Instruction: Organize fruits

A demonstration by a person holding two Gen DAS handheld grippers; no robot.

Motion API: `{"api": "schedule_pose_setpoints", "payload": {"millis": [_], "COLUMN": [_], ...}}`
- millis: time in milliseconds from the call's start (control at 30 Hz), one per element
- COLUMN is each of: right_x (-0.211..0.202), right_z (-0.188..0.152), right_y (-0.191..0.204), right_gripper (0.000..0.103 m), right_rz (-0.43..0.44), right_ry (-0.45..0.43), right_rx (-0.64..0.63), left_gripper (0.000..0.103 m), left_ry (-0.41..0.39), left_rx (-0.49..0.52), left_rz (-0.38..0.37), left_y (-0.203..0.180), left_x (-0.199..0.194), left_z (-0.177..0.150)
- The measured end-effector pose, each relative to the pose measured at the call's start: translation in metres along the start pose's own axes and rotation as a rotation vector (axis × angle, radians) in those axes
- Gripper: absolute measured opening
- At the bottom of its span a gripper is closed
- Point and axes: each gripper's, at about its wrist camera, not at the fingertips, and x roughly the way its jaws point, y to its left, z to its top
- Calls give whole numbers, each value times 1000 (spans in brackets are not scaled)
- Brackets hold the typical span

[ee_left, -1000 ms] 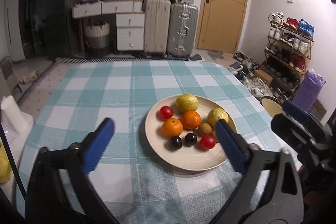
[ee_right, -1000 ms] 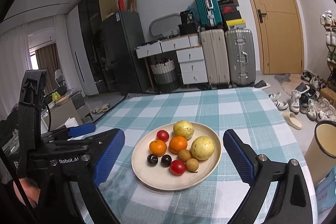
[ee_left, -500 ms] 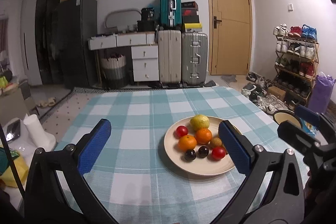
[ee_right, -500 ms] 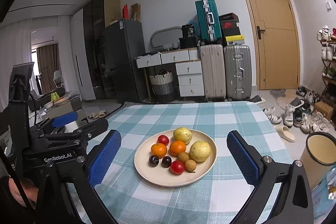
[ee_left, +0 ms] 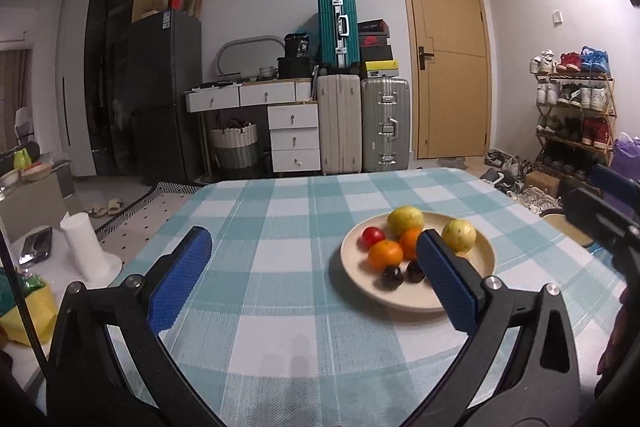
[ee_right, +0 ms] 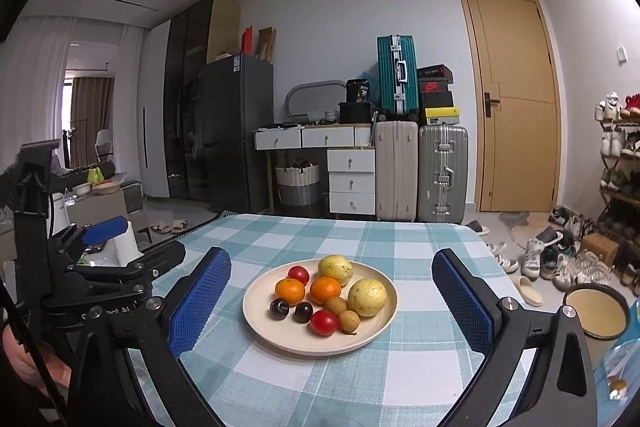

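Note:
A cream plate [ee_right: 372, 337] sits on the checked tablecloth [ee_right: 404, 243] and holds several fruits: two yellow-green guavas [ee_right: 367, 297], two oranges [ee_right: 290, 291], red tomatoes [ee_right: 324, 322], dark plums [ee_right: 279, 309] and small brown longans [ee_right: 335, 305]. In the left wrist view the plate [ee_left: 486, 255] lies to the right, partly behind my right finger. My left gripper [ee_left: 312, 279] is open and empty, above the cloth left of the plate. My right gripper [ee_right: 330, 299] is open and empty, its fingers framing the plate from the near side.
The left gripper's body [ee_right: 100, 279] shows at the left of the right wrist view. A cream bin [ee_right: 594, 311] stands off the table's right edge. A white roll [ee_left: 86, 251] stands on a side surface at left. Suitcases [ee_left: 364, 123], drawers and a shoe rack [ee_left: 576, 115] line the far walls.
Both grippers have risen and tilted up, showing more of the room. The left gripper has shifted left, so the plate now sits behind its right finger. Both stay open.

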Motion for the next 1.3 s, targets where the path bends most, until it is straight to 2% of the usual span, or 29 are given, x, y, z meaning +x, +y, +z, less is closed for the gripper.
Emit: {"api": "schedule_pose_setpoints", "payload": {"millis": [200, 467, 700, 833, 933, 1300], "right_x": [2, 6, 31, 28, 31, 28], "right_z": [-12, -19, -24, -25, -25, -25], "right_y": [-2, -6, -5, 2, -5, -1], "right_gripper": [103, 103, 103, 103, 103, 103], "right_rz": [-12, -26, -61, -25, -63, -64], "right_ry": [5, 27, 144, 119, 129, 120], "right_rx": [17, 22, 6, -31, -2, -11], "left_gripper": [102, 102, 102, 102, 102, 102], "left_ry": [-1, 21, 48, 41, 33, 29], "left_rx": [-5, -38, -34, -31, -44, -38], "left_rz": [16, -7, -38, -41, -38, -47], "left_y": [5, 11, 10, 9, 11, 9], "left_x": [10, 18, 27, 27, 25, 23], "left_z": [-16, -18, -19, -19, -18, -19]}}
